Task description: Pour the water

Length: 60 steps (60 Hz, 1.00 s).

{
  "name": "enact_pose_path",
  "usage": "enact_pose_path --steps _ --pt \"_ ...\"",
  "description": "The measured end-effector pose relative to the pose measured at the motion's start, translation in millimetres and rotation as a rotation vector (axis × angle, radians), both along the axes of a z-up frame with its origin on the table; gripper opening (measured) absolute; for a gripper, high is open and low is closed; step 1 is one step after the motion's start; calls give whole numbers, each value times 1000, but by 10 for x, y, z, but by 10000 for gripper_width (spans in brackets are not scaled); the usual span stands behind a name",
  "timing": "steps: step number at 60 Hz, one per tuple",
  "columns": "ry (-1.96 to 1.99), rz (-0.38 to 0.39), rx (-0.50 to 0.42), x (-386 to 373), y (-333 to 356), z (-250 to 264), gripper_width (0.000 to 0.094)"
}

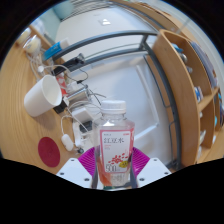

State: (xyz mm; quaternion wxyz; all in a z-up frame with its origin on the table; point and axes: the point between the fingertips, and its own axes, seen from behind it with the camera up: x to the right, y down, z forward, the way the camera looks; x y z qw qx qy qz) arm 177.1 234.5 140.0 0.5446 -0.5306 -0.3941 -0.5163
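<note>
A clear plastic bottle [113, 148] with a white cap and a white label with red writing stands upright between my fingers. Both pink pads [86, 160] press against its sides, so my gripper [112, 168] is shut on it. A white mug [42, 95] stands on the wooden table [22, 125], well ahead and to the left of the bottle.
A round red coaster [49, 151] lies on the table left of the fingers. White cables and small items [75, 100] lie beyond the bottle beside the mug. A wooden shelf unit [183, 75] stands to the right. A metal-framed table [105, 40] stands farther back.
</note>
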Motion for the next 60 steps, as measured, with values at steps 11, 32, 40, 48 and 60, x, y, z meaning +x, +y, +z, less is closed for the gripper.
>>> enact_pose_path --steps 11,32,40,48,60 --pt "-333 13 -18 -387 164 -10 454" --pt "-845 -42 -56 -707 320 -170 451" --pt "-988 -48 -16 -853 327 -131 453" --pt "-1040 -65 -16 -873 338 -132 452" --pt "-924 -59 -25 -801 317 -70 453"
